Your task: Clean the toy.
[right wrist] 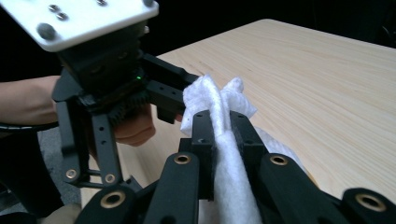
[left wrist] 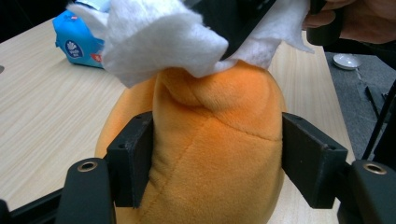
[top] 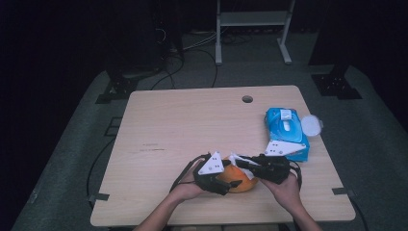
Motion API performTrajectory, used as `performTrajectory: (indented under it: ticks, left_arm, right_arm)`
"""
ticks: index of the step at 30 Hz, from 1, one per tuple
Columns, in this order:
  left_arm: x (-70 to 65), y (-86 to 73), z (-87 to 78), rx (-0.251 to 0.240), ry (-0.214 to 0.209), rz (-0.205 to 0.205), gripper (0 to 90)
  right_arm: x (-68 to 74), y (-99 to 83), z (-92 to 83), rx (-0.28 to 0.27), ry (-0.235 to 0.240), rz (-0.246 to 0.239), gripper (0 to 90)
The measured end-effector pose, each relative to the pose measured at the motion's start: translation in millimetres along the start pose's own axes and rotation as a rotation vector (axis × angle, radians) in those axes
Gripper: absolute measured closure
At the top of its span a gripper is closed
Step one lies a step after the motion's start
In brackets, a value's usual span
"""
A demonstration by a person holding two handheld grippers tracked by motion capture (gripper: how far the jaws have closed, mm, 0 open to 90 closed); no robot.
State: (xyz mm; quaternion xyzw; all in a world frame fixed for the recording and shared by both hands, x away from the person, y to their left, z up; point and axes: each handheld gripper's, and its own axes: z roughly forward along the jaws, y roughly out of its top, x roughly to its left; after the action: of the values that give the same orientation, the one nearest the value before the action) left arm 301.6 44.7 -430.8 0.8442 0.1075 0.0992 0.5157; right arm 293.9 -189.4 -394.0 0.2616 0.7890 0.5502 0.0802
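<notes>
Sitting near the table's front edge, the orange plush toy leaves broad bare wood behind and left. The left gripper clamps the plush between its jaws; the right gripper pinches a white fibrous wipe against the toy's top. The wipe hides that top. A blue wipes pack lies near the right edge.

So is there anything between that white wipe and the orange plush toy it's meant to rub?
Nothing visible. The right hand-held gripper pinches the white wipe, which lies directly on top of the orange plush toy. The left hand-held gripper has the toy between its jaws.
</notes>
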Motion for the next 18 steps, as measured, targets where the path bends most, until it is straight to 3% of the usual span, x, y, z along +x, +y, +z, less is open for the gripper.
performTrajectory:
  ticks: [8,11,18]
  left_arm:
    - [11.5,-2.3,-4.1,-0.021,0.011,-0.084,32.9]
    - [13.4,-2.9,-4.0,-0.022,0.018,-0.097,33.2]
    - [21.8,-4.9,-5.7,-0.047,0.068,-0.186,33.7]
  right_arm:
    - [-19.1,-9.6,-8.1,-0.001,-0.075,0.048,80.9]
    - [-13.7,-8.7,-7.7,-0.011,-0.075,0.031,80.8]
    - [-2.8,-3.9,-2.1,-0.030,-0.049,-0.020,80.7]
